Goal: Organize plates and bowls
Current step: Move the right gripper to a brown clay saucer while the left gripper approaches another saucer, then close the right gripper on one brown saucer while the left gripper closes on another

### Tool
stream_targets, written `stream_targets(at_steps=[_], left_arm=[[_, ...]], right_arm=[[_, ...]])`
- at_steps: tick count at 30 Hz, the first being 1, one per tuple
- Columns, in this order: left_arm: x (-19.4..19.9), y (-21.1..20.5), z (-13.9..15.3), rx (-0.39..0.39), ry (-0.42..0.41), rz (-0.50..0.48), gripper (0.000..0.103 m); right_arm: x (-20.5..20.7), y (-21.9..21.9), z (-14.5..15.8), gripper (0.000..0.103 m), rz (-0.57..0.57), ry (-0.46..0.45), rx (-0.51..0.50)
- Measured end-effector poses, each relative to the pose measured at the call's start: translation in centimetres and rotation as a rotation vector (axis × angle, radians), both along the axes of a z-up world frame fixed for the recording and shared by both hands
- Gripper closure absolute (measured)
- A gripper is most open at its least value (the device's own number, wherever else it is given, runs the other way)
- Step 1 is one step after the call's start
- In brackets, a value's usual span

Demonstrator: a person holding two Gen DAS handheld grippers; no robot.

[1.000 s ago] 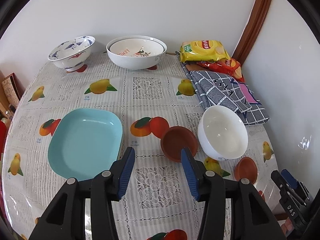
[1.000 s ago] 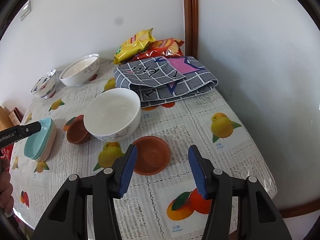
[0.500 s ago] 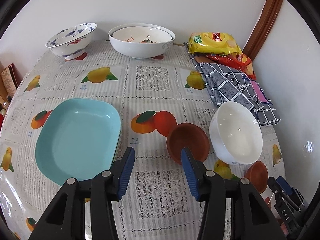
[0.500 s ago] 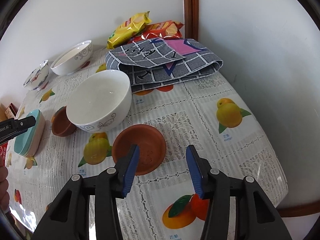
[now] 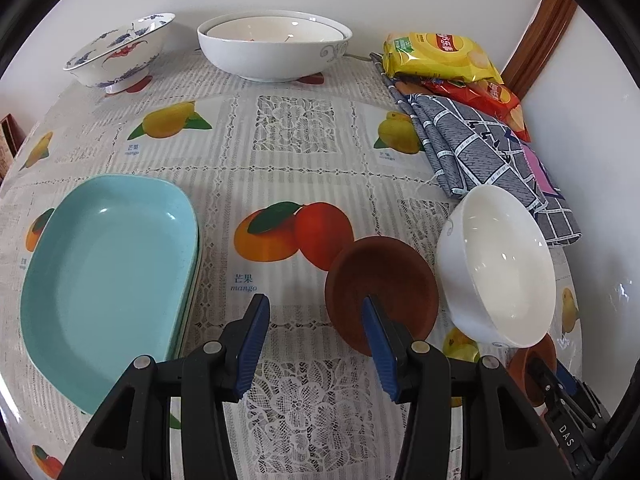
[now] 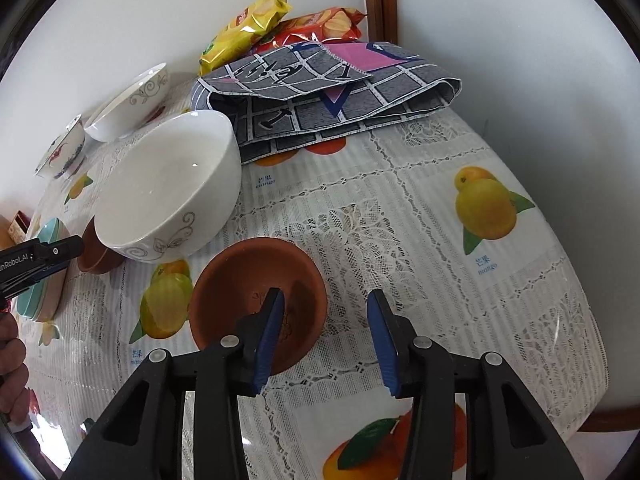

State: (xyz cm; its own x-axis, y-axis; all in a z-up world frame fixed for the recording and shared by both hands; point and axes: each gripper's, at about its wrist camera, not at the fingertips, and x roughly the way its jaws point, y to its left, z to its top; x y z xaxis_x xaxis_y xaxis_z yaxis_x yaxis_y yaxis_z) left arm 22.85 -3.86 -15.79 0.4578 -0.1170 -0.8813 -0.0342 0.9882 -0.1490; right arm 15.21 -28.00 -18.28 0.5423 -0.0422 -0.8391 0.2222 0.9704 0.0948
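Terracotta saucers under both hand-held grippers, neither one gripped.

Left hand-held gripper (image 5: pixel 316 326): jaws part open, nothing clamped; right blue pad (image 5: pixel 378 346) over the near rim of a brown saucer (image 5: pixel 380 280), left pad over bare oilcloth surface (image 5: pixel 292 168). Right hand-held gripper (image 6: pixel 326 330): jaws just been closing, not yet pinching; left pad (image 6: pixel 268 340) inside the second brown saucer (image 6: pixel 248 280), near rim between the pads, right pad over the surface. White bowl (image 5: pixel 496 268) at 3 o'clock of the first saucer, just beside it. Stacked turquoise plates (image 5: pixel 108 276) at 9 o'clock. Large white bowl (image 5: pixel 276 50) and blue-patterned bowl (image 5: pixel 118 54) at 12 o'clock by the wall. Checked cloth (image 5: pixel 480 152) and snack bags (image 5: pixel 436 54) at 2 o'clock.
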Motion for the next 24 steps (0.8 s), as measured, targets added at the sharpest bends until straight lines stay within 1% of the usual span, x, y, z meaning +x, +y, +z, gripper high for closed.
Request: stream_targets(at_steps=[3,5,7,9,12,14,17,20,21,24], left_arm=[[0.4,-0.1,-0.5,-0.002,0.011,0.006,0.057],[0.6,-0.1,-0.7,-0.014,0.017,0.002,0.058],[0.8,-0.3,-0.9,-0.008,0.018,-0.005,0.058],[0.9,-0.4,-1.0,-0.01,0.024,-0.002,0.058],[1.1,-0.6,-1.3,-0.033,0.032,-0.005,0.06],[1.3,-0.9,-1.7,-0.029,0.039,-0.008,0.061],[1.4,-1.5,-1.7,-0.005,0.032,-0.028,0.07],[1.5,-1.7,-1.8,-0.004,0.031,-0.04,0.082],[1.5,-1.7,-1.8,-0.015,0.031,-0.047,0.084],[1.4,-1.7,-1.8,-0.009,0.029,-0.059,0.085]], right_arm=[[0.4,0.0,-0.3,0.069,-0.006,0.005,0.001],[0.6,0.1,-0.4,0.077,-0.002,0.003,-0.005],[0.6,0.1,-0.4,0.082,0.007,-0.004,0.011],[0.7,0.1,-0.5,0.082,0.007,-0.005,0.012],[0.7,0.0,-0.6,0.082,0.007,-0.007,0.021],[0.8,0.0,-0.6,0.082,0.009,-0.005,0.019],[1.0,-0.1,-0.6,0.082,-0.004,0.008,0.017],[1.1,0.0,-0.6,0.082,-0.007,0.014,0.014],[1.0,0.2,-0.6,0.083,-0.002,0.009,0.006],[0.9,0.7,-0.6,0.087,0.003,-0.004,-0.026]])
